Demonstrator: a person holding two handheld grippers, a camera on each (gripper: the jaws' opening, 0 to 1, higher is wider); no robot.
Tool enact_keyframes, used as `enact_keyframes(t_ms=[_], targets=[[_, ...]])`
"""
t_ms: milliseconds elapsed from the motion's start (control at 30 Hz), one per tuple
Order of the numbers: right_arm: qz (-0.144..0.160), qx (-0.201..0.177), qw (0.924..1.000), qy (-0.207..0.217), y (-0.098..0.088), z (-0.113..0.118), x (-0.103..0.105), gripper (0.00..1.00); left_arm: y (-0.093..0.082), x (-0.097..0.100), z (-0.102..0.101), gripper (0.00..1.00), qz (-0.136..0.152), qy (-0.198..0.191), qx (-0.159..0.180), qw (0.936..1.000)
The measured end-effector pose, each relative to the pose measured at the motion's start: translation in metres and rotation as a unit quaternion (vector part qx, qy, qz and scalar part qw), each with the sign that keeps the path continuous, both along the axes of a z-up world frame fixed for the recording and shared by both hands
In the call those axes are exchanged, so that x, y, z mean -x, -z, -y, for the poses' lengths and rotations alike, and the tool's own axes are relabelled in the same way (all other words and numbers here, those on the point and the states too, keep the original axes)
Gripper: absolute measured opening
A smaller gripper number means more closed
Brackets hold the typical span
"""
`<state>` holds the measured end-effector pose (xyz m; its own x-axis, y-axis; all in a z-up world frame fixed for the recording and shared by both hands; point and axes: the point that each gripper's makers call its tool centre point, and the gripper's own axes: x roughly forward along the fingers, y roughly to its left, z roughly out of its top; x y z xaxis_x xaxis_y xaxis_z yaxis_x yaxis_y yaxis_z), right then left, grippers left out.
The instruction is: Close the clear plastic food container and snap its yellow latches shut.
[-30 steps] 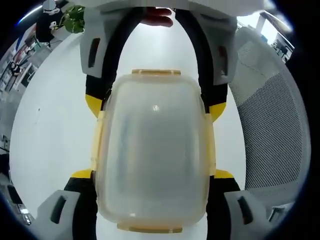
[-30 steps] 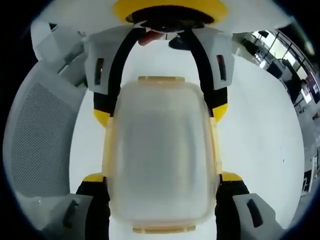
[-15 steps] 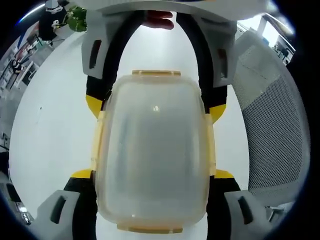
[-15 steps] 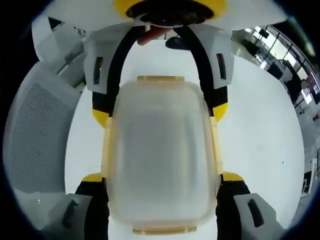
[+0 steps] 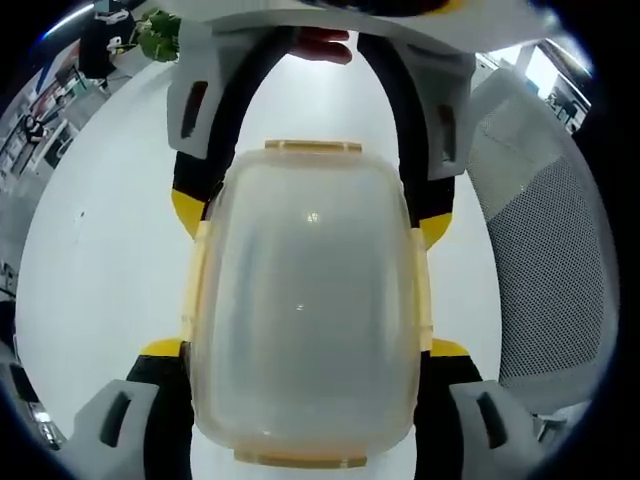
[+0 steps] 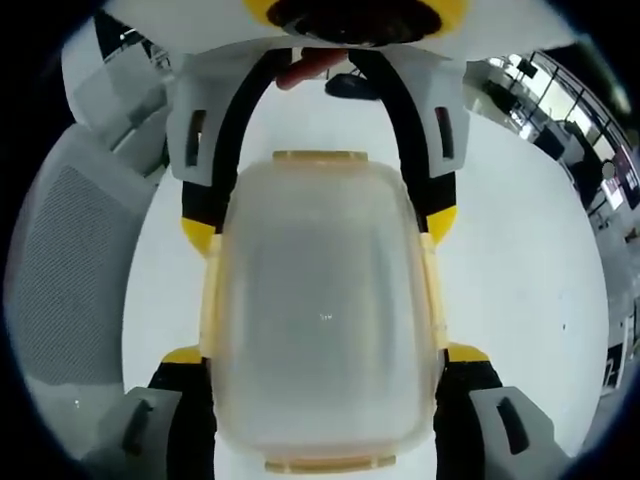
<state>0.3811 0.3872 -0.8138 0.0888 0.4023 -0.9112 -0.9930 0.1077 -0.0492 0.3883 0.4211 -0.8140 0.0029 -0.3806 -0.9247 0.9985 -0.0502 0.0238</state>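
The clear plastic container (image 5: 305,300) lies on the white table (image 5: 100,250) with its lid on. Yellow latches (image 5: 312,147) run along its ends and long sides. My left gripper (image 5: 305,350) clasps its near part, one yellow-tipped jaw against each long side. From the far end my right gripper (image 5: 312,215) clasps it the same way. In the right gripper view the container (image 6: 320,320) sits between my right gripper (image 6: 325,357) below and the left gripper (image 6: 320,226) above. Whether the side latches (image 6: 432,290) are snapped down I cannot tell.
A grey mesh chair (image 5: 545,260) stands beside the table, seen as the chair (image 6: 60,280) in the right gripper view. A person's finger (image 5: 322,42) shows behind the far gripper. A green plant (image 5: 160,30) is at the back. Bare table (image 6: 520,260) lies around the container.
Both views have shifted slightly with the hands. The container and both grips on it look the same.
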Motion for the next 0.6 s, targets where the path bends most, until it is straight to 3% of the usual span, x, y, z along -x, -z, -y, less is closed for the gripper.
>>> enact_keyframes(t_ms=[600], targets=[[-0.003,-0.003,1.0,0.008,0.0,0.006,-0.017,0.93,0.0,-0.017,0.006,0.93,0.0,0.008,-0.003,1.0]])
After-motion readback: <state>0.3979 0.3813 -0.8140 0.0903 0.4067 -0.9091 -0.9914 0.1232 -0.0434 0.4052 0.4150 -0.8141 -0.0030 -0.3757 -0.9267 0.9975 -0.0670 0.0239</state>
